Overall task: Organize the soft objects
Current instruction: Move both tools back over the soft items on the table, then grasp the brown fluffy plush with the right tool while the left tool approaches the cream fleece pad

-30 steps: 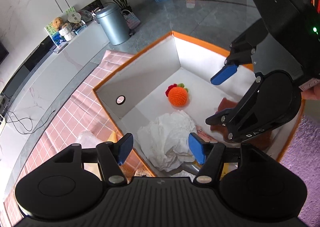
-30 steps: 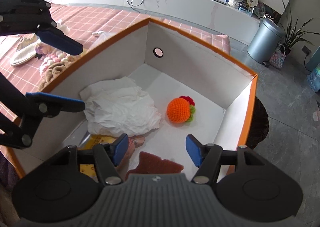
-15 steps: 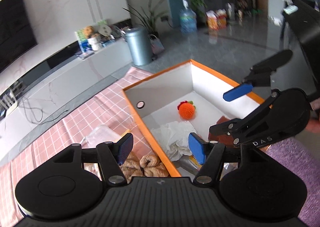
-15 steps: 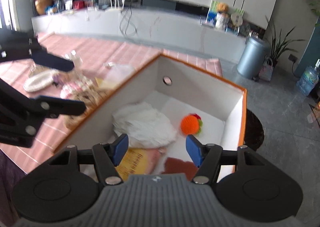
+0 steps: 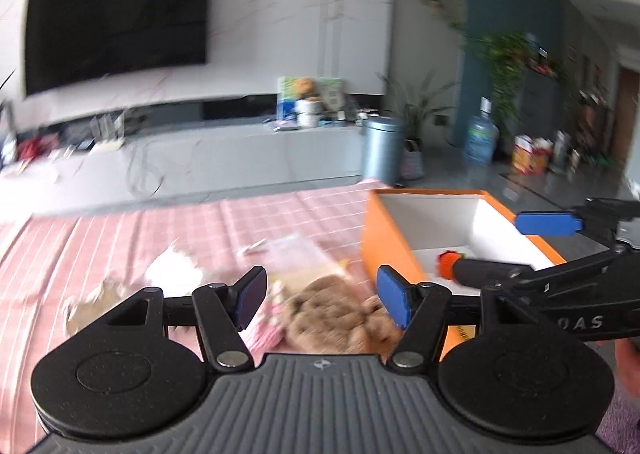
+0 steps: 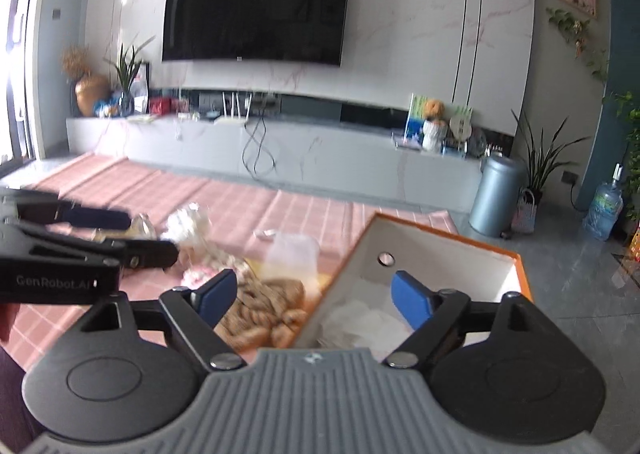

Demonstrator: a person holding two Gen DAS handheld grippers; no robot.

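An orange box with a white inside stands at the right end of the pink checked cloth. It holds an orange knitted ball and a white crumpled cloth. A brown knitted soft toy and a pink knitted piece lie on the cloth just left of the box. My left gripper is open and empty above the brown toy. My right gripper is open and empty above the box's near left wall.
A clear plastic bag, a white fluffy item and a beige item lie on the cloth. Behind stand a long grey TV bench, a grey bin and a water bottle.
Both grippers have risen and tilted up, away from inside the box. The views now look across the table toward the TV wall. Both stay open and empty.
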